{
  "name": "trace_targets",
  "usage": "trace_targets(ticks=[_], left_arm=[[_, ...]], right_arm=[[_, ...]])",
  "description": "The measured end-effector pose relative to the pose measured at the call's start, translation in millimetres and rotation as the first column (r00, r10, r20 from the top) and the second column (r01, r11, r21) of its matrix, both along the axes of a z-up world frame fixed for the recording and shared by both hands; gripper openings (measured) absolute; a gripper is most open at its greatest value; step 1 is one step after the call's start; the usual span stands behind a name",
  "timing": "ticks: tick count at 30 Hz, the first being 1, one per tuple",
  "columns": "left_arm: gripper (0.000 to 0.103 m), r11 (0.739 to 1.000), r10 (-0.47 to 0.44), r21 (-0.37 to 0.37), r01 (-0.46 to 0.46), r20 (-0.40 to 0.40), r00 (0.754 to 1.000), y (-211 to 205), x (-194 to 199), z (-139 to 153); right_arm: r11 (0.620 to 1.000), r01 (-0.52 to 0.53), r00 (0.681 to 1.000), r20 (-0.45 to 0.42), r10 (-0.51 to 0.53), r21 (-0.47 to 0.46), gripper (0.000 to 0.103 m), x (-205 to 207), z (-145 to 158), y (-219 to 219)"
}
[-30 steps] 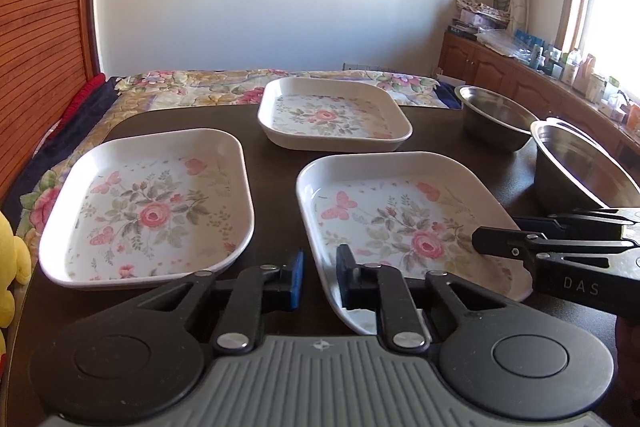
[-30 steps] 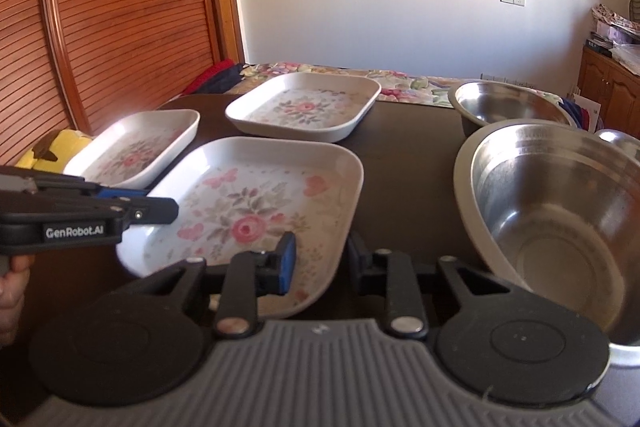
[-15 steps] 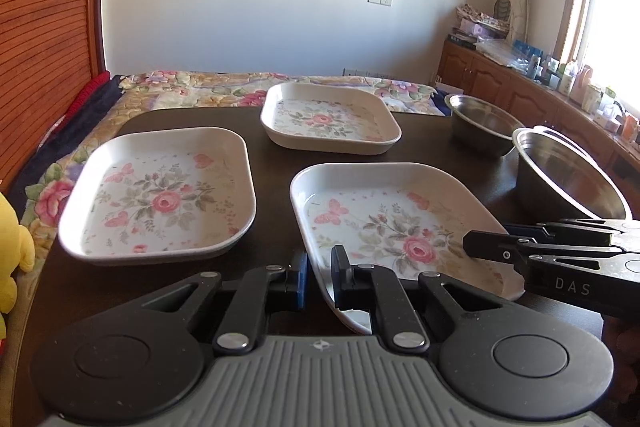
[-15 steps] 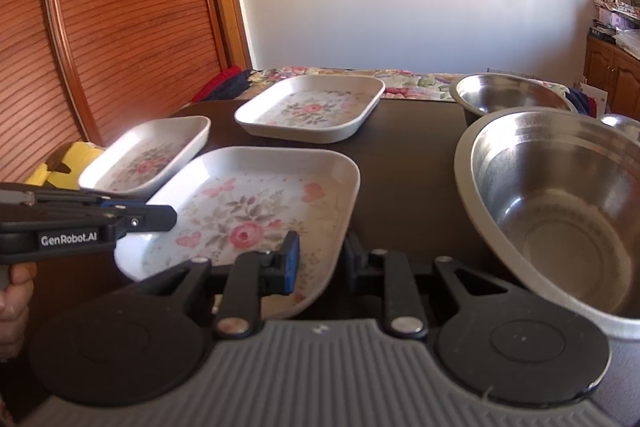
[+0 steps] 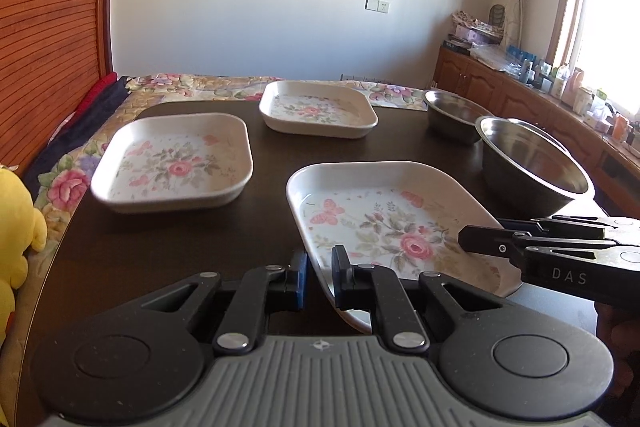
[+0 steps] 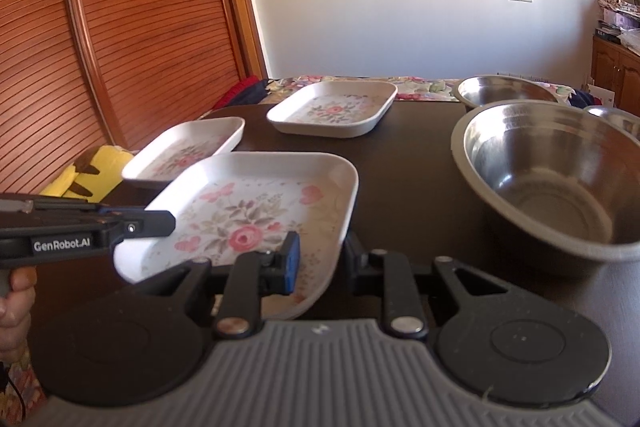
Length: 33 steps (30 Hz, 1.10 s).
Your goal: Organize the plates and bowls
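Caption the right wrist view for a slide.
Both grippers, right and left, clamp opposite rims of a floral plate held beside a steel bowl.

My left gripper (image 5: pixel 319 277) is clamped on the plate's (image 5: pixel 384 223) near rim; my right gripper (image 6: pixel 318 261) pinches the opposite edge, both angled downward.

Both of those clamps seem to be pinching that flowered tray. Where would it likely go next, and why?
Probably onto the matching white floral tray at the left, to stack them. The left gripper and right gripper each clamp a rim of the near white floral tray, which looks lifted off the dark table.
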<state>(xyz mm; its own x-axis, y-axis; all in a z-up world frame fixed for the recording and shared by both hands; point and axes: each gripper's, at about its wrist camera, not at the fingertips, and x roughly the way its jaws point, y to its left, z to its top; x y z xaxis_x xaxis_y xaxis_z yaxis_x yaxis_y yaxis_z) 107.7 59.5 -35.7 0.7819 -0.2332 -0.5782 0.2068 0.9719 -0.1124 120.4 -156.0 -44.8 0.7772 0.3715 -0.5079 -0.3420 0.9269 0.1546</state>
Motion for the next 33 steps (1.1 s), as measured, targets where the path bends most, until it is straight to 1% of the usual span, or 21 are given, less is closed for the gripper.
trace_targets(ticks=[10,17,24,33], left_arm=[[0.014,1.0,-0.005,0.009,0.005,0.005,1.0,0,-31,-3],[0.014,1.0,0.002,0.002,-0.002,-0.008,1.0,5,-48,-13],[0.014,1.0,0.014,0.018,-0.014,-0.015,1.0,9,-53,-16],[0.014,0.999,0.024,0.027,-0.024,-0.023,0.999,7,-52,-21]], right_arm=[[1.0,0.003,1.0,0.009,-0.003,0.015,0.025,-31,0,-2],[1.0,-0.002,1.0,-0.002,0.002,0.026,0.025,-48,-5,-2],[1.0,-0.017,1.0,-0.01,0.018,0.022,0.025,-62,-11,4],[0.999,-0.025,0.999,-0.022,0.026,0.025,0.025,-63,-14,4]])
